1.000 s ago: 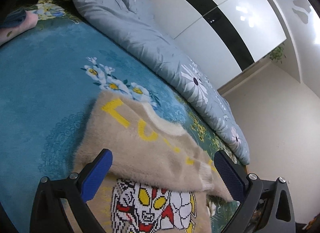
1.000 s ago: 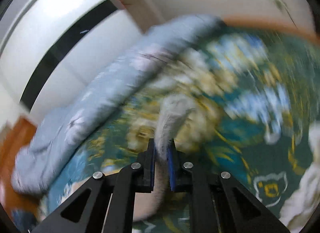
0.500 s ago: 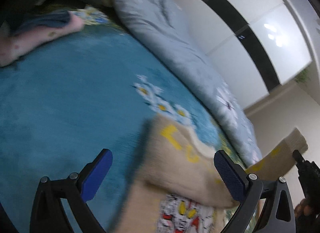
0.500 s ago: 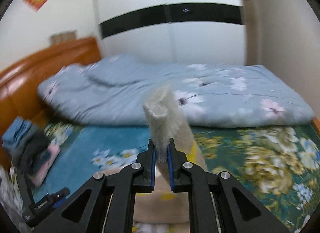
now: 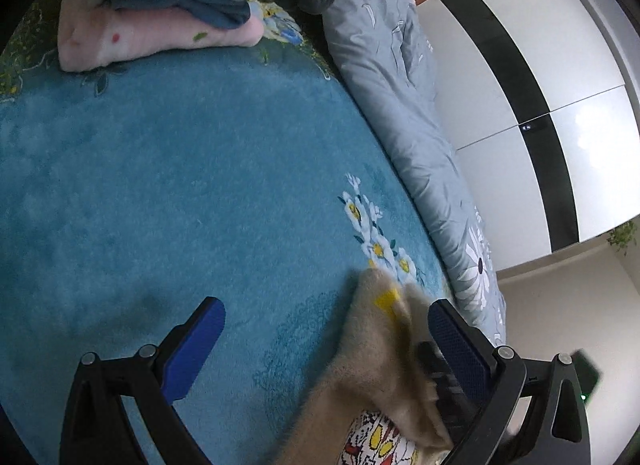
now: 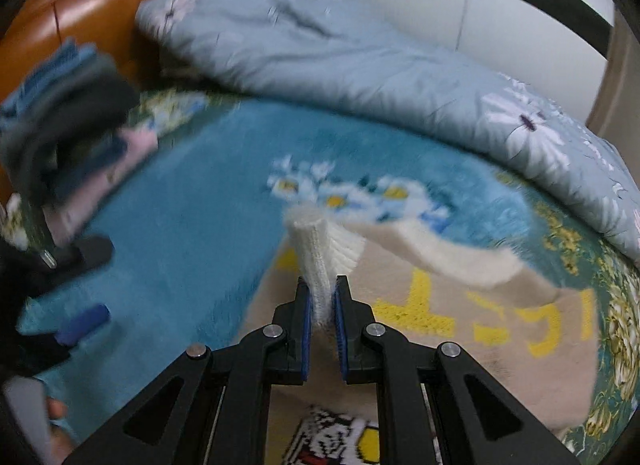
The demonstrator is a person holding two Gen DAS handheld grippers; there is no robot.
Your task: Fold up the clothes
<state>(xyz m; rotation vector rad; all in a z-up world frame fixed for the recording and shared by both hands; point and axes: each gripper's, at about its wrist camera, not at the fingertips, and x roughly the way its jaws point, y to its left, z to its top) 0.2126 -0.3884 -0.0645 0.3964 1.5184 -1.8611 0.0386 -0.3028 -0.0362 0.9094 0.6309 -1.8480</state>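
Evidently the bed (image 5: 168,169), covered in a teal floral spread, serves as the folding area: its middle is bare, the grey-blue quilt (image 6: 360,61) is bunched along the far edge, and a stack of folded clothes (image 5: 160,25) sits in the corner by the headboard, probably to keep finished pieces clear of the working space. No basket, box or other container shows in either view, so that stack is the only gathering place.

Next in size, the beige sweater (image 6: 460,329) lies flat on the spread near the camera, yellow lettering and a cartoon patch facing up. One sleeve is lifted off it by its white ribbed cuff (image 6: 316,253), which stands upright between the pads of the right tool (image 6: 321,297), pinched tight; holding the cuff likely lets the sleeve be laid across the body.

Smallest, the left tool (image 5: 326,325) hovers spread wide and empty, just beside the sweater's edge.
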